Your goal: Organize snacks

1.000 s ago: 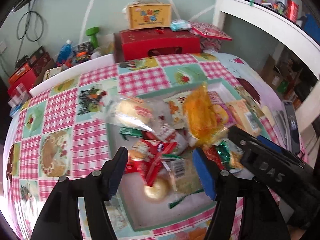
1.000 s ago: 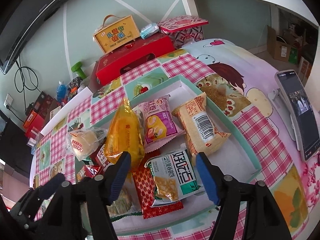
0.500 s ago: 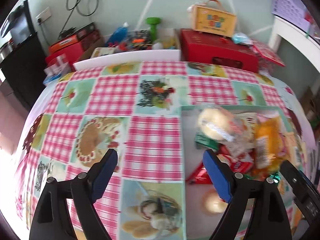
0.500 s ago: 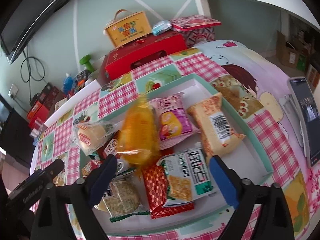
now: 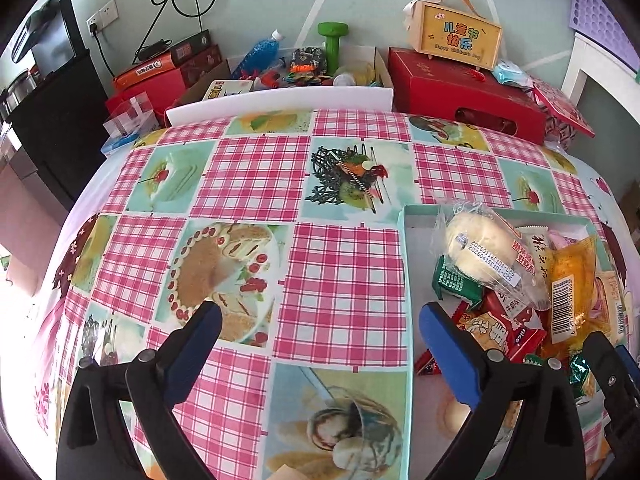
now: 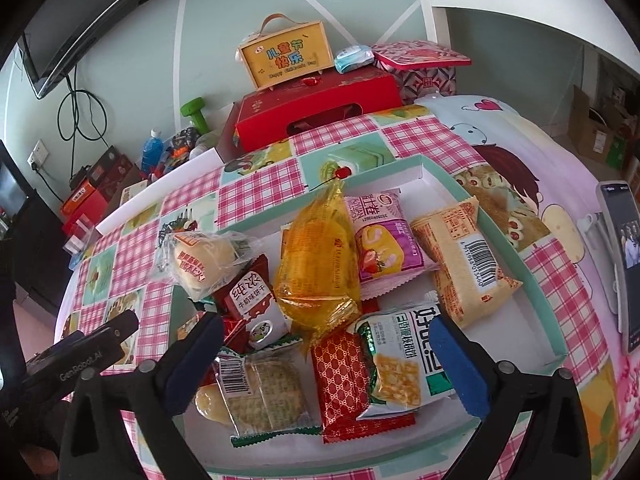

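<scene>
A white tray with a teal rim point(image 6: 516, 240) holds a pile of snack packets. An orange packet point(image 6: 316, 264) lies on top, beside a clear-wrapped bun point(image 6: 204, 260), a pink packet point(image 6: 380, 240) and a barcoded yellow cake point(image 6: 464, 264). My right gripper point(image 6: 326, 324) hangs over the near packets, jaws opening, pads touching nothing; a green-white cracker packet point(image 6: 404, 360) lies below. My left gripper point(image 5: 319, 314), jaws opening and empty, straddles the tray's left rim point(image 5: 404, 272) above the checked cloth. The bun point(image 5: 480, 248) lies to its right.
A phone on a stand point(image 6: 618, 260) lies on the cloth right of the tray. Behind the table stand a red box point(image 6: 316, 112), a yellow gift box point(image 6: 286, 54), a green dumbbell point(image 5: 332, 40) and a crate of clutter. White shelving rises at the right.
The left gripper swung left, from over the tray to the cloth at its left rim. Both grippers' jaws widened. The orange packet dropped from upright onto the pile.
</scene>
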